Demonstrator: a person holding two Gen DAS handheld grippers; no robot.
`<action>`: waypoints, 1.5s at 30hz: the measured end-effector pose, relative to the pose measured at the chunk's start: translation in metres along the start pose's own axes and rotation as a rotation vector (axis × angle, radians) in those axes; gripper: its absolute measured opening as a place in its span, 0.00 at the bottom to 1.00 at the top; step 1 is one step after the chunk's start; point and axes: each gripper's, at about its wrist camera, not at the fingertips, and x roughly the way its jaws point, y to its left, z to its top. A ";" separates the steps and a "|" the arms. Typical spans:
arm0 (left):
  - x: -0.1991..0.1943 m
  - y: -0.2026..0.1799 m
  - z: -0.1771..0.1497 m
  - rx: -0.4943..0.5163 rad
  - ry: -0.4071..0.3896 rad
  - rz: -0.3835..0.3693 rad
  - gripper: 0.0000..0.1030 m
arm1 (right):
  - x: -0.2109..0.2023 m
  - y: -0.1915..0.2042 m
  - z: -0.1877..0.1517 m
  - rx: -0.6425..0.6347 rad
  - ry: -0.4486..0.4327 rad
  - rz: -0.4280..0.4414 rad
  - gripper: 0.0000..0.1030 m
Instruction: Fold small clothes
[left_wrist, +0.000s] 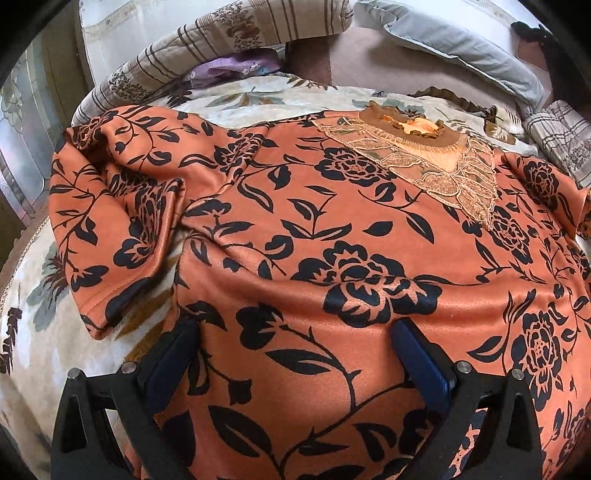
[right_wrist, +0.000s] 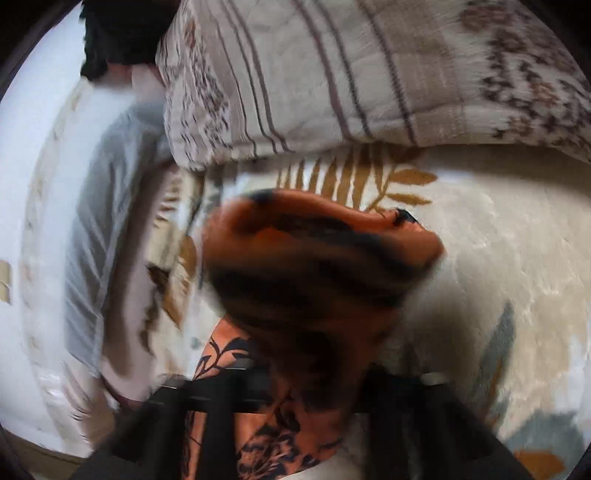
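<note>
The orange top (left_wrist: 332, 229) with black floral print lies spread flat on the bed (left_wrist: 33, 350), neckline lace panel (left_wrist: 436, 166) on the side away from the left gripper. Its one sleeve (left_wrist: 110, 221) is bunched and partly folded, lying on the cream leaf-patterned blanket (left_wrist: 258, 96) beside the top's body.

Left gripper (left_wrist: 295, 332): fingers (left_wrist: 421, 362) stand apart over the near hem area of the top, cloth visible between them, not pinched.

Right gripper (right_wrist: 295, 398): fingers are together, clamped on a bunched fold of the orange top (right_wrist: 314, 266); this view is blurred, so the exact contact point cannot be told.

Surroundings relative to the top: a striped quilt (left_wrist: 207, 48) is heaped beyond the bunched sleeve, with a purple cloth (left_wrist: 229, 66) tucked under it. A grey pillow (left_wrist: 461, 48) lies beyond the neckline. In the right wrist view, the striped quilt (right_wrist: 369, 74) sits just beyond the held fold.
</note>
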 end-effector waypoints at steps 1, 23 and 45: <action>0.000 0.000 0.000 0.002 0.001 0.001 1.00 | -0.009 0.019 -0.001 -0.054 -0.029 0.030 0.11; -0.077 0.018 0.006 -0.047 -0.327 0.002 1.00 | -0.098 0.258 -0.250 -0.644 0.405 0.797 1.00; 0.022 0.027 0.145 -0.125 0.015 -0.128 0.65 | -0.005 0.097 -0.181 -0.557 0.530 0.185 0.41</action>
